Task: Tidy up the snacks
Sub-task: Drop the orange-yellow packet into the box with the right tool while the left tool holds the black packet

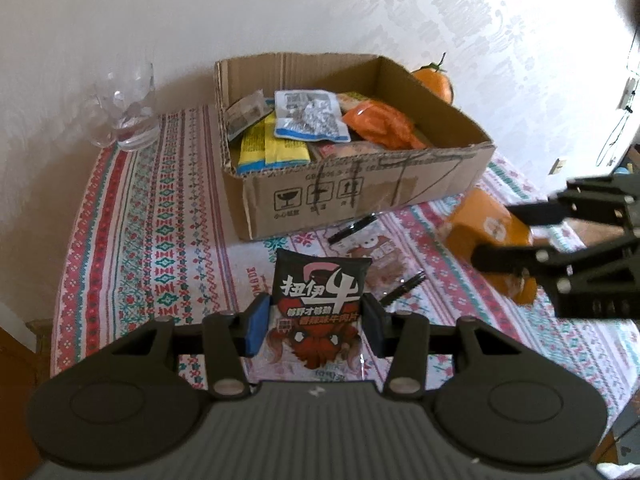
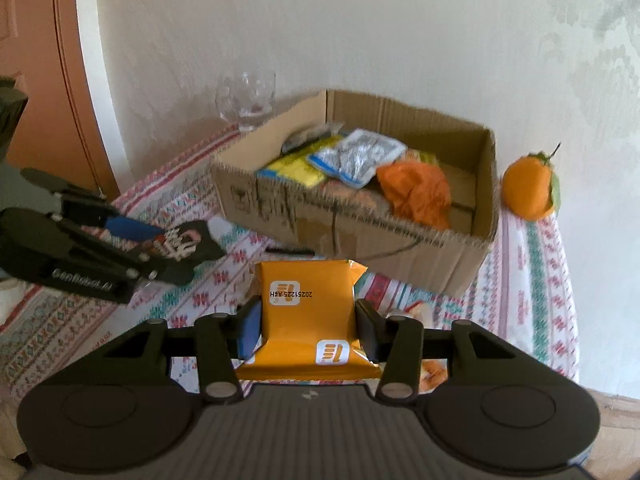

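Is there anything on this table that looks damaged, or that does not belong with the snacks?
Yes. The cardboard box has rough, torn top edges and black scribbles on its front wall. Black pens lie loose on the tablecloth in front of it. An orange fruit and an empty glass stand by the wall, neither being packaged snacks.

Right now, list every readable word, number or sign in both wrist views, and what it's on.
"扭仞牛": black beef snack packet held in the left gripper; its smaller lines are too blurred.
"20251225 A4H": orange foil snack packet held in the right gripper.
"GenRobot.AI": left gripper's side.
Fragile-glass, umbrella and this-way-up signs: brown cardboard box; captions and top print line unreadable.
Packets inside the box: unreadable.
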A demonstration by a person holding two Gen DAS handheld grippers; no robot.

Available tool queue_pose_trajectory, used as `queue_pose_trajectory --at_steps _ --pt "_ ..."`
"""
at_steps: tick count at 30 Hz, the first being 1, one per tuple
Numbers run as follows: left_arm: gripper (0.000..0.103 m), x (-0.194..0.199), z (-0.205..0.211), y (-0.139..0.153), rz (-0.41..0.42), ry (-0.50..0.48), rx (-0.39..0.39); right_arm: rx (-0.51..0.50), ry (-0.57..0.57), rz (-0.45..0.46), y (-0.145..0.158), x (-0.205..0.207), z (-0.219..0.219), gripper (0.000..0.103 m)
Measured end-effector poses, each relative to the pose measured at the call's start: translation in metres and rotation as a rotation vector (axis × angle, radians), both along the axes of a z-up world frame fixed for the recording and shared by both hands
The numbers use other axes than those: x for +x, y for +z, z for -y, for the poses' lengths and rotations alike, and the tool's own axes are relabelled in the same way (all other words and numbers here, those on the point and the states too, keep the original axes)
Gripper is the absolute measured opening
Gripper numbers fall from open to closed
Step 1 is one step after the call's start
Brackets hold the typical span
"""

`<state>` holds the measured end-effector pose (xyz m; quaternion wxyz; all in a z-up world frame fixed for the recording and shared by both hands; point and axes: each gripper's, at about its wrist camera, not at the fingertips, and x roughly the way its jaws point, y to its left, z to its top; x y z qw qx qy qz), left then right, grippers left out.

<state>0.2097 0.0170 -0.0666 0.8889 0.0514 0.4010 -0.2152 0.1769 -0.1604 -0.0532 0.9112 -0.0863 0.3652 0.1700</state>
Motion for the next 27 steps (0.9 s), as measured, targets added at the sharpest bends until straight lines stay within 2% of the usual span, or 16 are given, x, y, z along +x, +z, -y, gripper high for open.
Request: queue_pose_trajectory --at_steps 9,16,24,26,27 --pt "0.047 -0.013 -0.003 0.014 0.014 -0.018 -0.021 -0.007 -0.021 0.072 0.031 0.037 0.015 0.054" --pt "0.047 -0.009 -0.004 0.023 0.023 -0.026 -0.037 -0.035 -0.066 0.096 0.041 0.101 0.033 0.054" --pt "0.047 0.01 -0.006 0.024 0.019 -0.01 -0.042 -0.047 -0.13 0.081 0.034 0.183 0.049 0.054" --pt "0.047 0.016 -0.006 0.024 0.015 -0.01 -0.041 -0.04 -0.15 0.071 0.031 0.199 0.052 0.057" --pt "0.047 0.019 -0.006 0.024 0.014 -0.009 -0.039 -0.031 -0.15 0.063 0.029 0.204 0.054 0.066"
